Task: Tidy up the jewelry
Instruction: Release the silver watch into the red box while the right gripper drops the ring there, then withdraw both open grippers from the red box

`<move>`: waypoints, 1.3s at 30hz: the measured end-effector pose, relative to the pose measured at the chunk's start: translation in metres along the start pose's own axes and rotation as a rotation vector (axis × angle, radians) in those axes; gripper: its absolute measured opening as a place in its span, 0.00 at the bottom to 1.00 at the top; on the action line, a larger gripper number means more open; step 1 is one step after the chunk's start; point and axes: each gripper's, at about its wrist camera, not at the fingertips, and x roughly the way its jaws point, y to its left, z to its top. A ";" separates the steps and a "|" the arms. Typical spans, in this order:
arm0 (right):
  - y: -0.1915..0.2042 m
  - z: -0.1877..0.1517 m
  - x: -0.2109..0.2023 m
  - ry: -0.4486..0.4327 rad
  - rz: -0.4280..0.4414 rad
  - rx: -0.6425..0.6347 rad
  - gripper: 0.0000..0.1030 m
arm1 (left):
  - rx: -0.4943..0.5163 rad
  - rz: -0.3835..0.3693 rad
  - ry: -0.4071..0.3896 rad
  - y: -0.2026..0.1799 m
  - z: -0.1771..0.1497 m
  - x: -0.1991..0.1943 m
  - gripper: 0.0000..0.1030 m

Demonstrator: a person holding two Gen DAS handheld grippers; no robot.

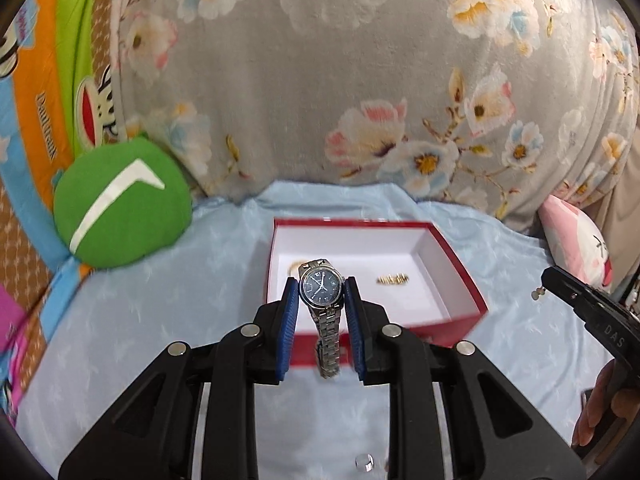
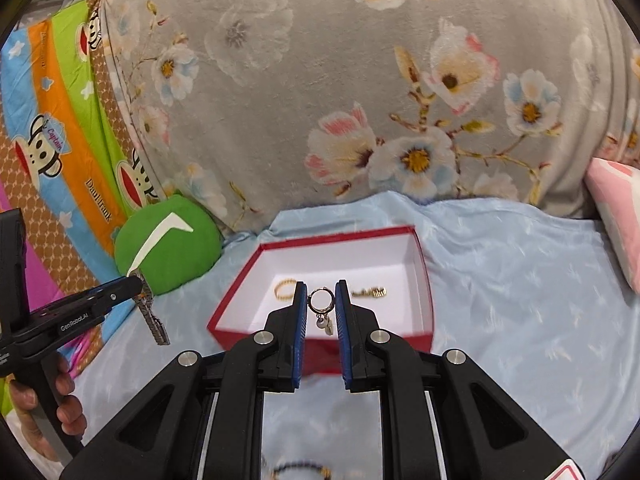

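My left gripper (image 1: 322, 286) is shut on a silver wristwatch (image 1: 322, 286) with a dark dial; its metal band hangs down between the blue pads. In the right wrist view that watch band (image 2: 154, 318) dangles from the left gripper (image 2: 134, 282) at the far left. My right gripper (image 2: 321, 294) is shut on a small hoop earring (image 2: 320, 298) with charms hanging below it. Both are held in the air just in front of an open red box (image 1: 460, 280) (image 2: 236, 304) with a white inside. In the box lie a gold ring (image 2: 285, 289) and a gold bar-shaped piece (image 1: 393, 279) (image 2: 370, 292).
The box stands on a light blue sheet (image 1: 140, 320). Behind it rises a grey floral blanket (image 1: 340, 80). A green round cushion (image 1: 120, 204) lies at the left, a pink pillow (image 1: 580, 240) at the right. A beaded bracelet (image 2: 300, 472) and a small clear bead (image 1: 364, 462) lie near me.
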 end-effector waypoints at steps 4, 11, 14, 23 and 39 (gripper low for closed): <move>-0.010 0.021 0.054 0.034 0.014 0.008 0.13 | 0.016 -0.010 -0.014 -0.003 0.029 0.044 0.22; -0.032 0.029 0.146 0.142 0.013 0.037 0.13 | 0.033 0.000 0.029 -0.011 0.048 0.130 0.22; -0.041 0.022 0.171 0.180 -0.005 0.045 0.13 | 0.037 0.015 0.070 -0.013 0.044 0.157 0.22; -0.052 0.000 0.212 0.256 -0.027 0.040 0.13 | 0.036 0.033 0.158 -0.014 0.022 0.212 0.22; -0.053 -0.010 0.180 0.202 -0.039 0.029 0.17 | -0.019 0.071 0.120 0.000 0.013 0.196 0.50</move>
